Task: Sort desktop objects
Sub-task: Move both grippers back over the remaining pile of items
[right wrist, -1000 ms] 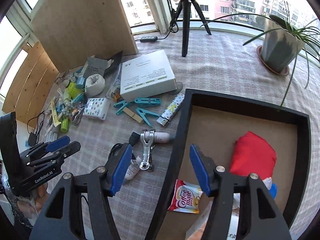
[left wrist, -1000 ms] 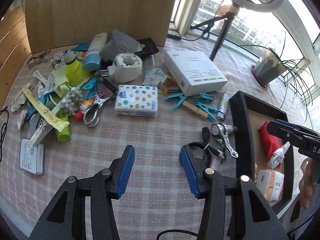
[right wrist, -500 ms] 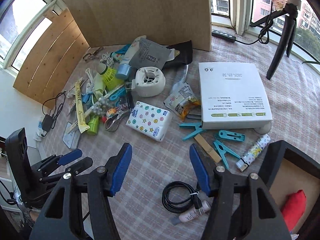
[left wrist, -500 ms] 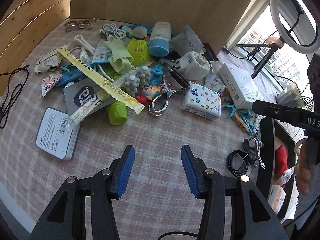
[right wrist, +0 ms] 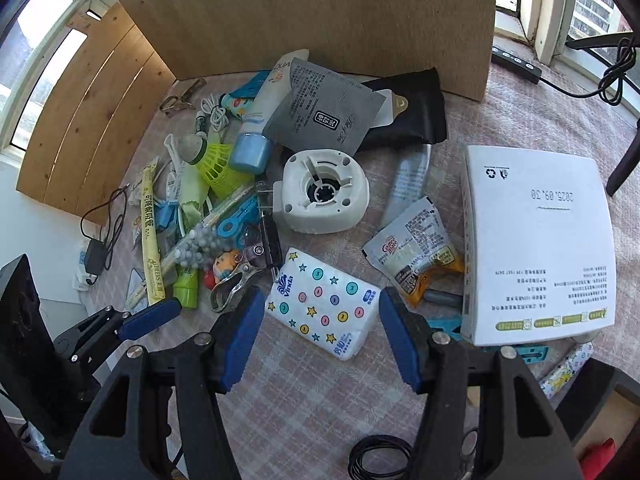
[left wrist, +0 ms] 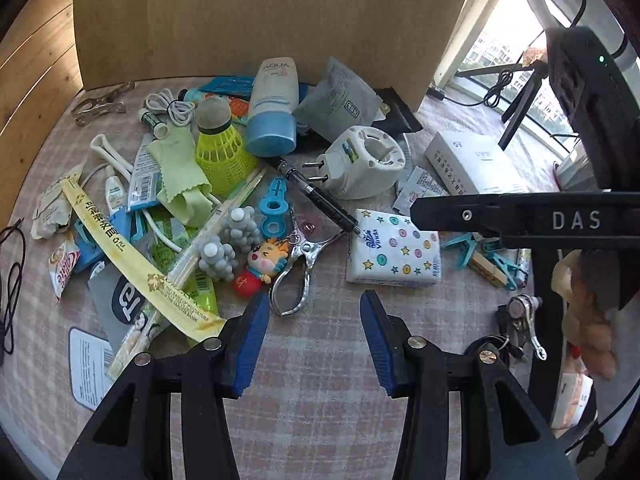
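Observation:
A pile of small objects lies on the checked tablecloth. My right gripper [right wrist: 322,334] is open and empty, its blue pads on either side of a white tissue pack with coloured dots [right wrist: 324,307], just above it. The pack also shows in the left wrist view [left wrist: 394,254]. My left gripper [left wrist: 314,336] is open and empty, just in front of a metal clip [left wrist: 302,268] and a small cartoon doll [left wrist: 260,266]. The right gripper's body [left wrist: 520,216] crosses the right of the left wrist view.
A white plug-in device [right wrist: 324,192], a yellow shuttlecock [left wrist: 220,148], a blue-capped tube [left wrist: 274,108], a grey pouch [right wrist: 324,108], a coffee sachet [right wrist: 416,252] and a white box [right wrist: 536,244] lie around. The black tray's corner [right wrist: 600,384] is at lower right. A wooden board stands behind.
Both grippers have moved from the tray side toward the pile. The right one has come down over the tissue pack. The left has closed in on the clip and doll. Both stayed open.

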